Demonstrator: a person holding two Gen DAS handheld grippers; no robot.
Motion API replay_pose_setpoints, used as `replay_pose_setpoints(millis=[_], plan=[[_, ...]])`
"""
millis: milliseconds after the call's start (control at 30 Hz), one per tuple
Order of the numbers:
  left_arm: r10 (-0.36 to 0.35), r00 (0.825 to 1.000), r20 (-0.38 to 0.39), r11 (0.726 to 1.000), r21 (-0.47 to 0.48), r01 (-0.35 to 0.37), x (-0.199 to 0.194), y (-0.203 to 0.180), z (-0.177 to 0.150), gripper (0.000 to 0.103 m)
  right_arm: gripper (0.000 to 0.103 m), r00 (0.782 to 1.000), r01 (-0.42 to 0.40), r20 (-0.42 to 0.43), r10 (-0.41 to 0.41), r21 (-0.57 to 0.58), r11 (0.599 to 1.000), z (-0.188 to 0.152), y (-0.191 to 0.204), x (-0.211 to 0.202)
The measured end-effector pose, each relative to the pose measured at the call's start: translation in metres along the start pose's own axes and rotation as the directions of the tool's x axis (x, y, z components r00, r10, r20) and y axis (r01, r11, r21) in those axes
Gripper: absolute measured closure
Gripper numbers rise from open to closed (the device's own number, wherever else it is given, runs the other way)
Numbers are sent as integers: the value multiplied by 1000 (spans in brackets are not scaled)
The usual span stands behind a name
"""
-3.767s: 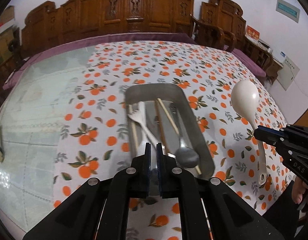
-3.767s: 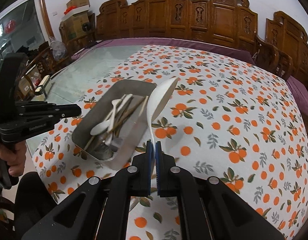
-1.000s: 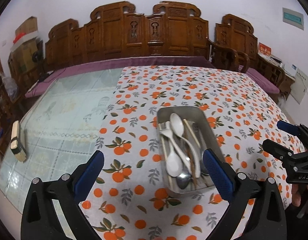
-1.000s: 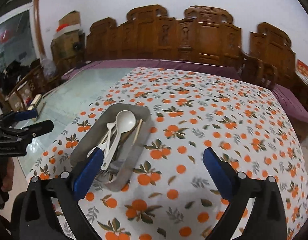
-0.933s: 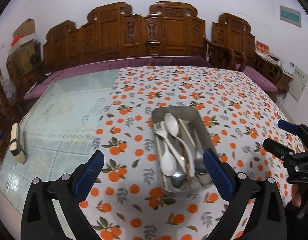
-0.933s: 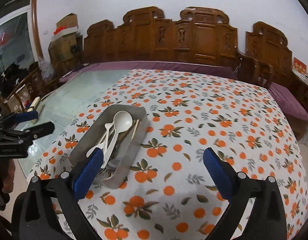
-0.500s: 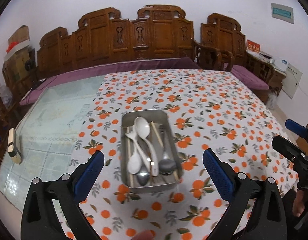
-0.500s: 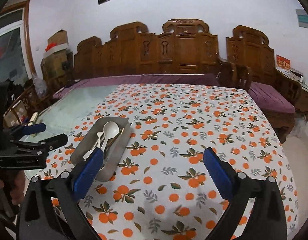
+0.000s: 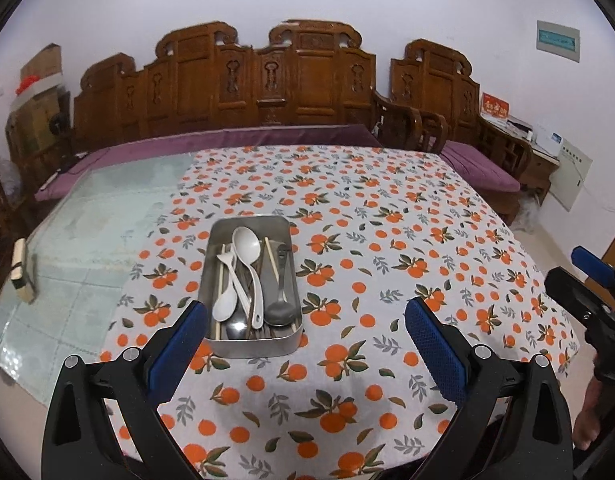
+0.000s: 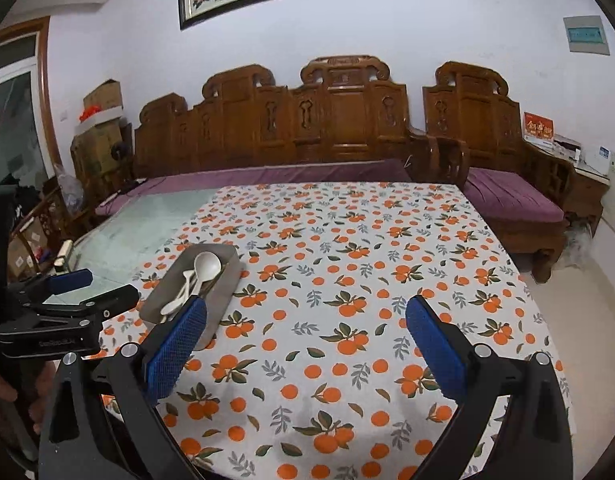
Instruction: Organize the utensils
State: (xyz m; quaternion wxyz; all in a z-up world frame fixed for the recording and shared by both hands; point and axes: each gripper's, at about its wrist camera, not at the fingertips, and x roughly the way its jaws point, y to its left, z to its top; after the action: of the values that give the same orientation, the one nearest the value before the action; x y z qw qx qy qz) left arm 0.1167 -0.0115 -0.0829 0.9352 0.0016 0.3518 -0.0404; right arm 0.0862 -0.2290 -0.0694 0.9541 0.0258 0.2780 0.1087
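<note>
A metal tray [image 9: 291, 226] sits on the orange-print tablecloth [image 9: 387, 240] and holds a large white spoon [image 9: 247, 252], a small white spoon [image 9: 225, 300], a grey spoon [image 9: 281, 308], chopsticks and a fork. My left gripper [image 9: 305, 334] is open and empty, held back above the table's near edge. My right gripper [image 10: 305, 330] is open and empty, also back from the table; the tray shows at its left [image 10: 227, 284]. Each gripper appears in the other's view, the right one [image 9: 587, 284] and the left one [image 10: 75, 296].
The left part of the table is bare glass [image 9: 87, 240] with a small block [image 9: 21, 276] near its edge. A carved wooden bench [image 9: 267, 92] with purple cushions stands behind the table. A side cabinet [image 10: 579, 184] stands at the right wall.
The right gripper has let go of the large white spoon, which now lies in the tray. Both grippers have opened and pulled back and up from the table.
</note>
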Motion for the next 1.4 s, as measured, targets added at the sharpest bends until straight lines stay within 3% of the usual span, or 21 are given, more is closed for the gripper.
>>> replay_pose_setpoints(millis=[233,667,1400], plan=[[24,996,87,999,19,-26,-49,-8,8,8,3,997,-7,75,7,-2,1000,12,7,-44],[61,967,248,997,29,-71,-125,-16,13,8,3,983,-11,183,14,-18,1000,28,24,-103],[48,964,260,999,7,-51,-134,-7,14,8,3,982,-11,188,13,-11,1000,29,22,-105]])
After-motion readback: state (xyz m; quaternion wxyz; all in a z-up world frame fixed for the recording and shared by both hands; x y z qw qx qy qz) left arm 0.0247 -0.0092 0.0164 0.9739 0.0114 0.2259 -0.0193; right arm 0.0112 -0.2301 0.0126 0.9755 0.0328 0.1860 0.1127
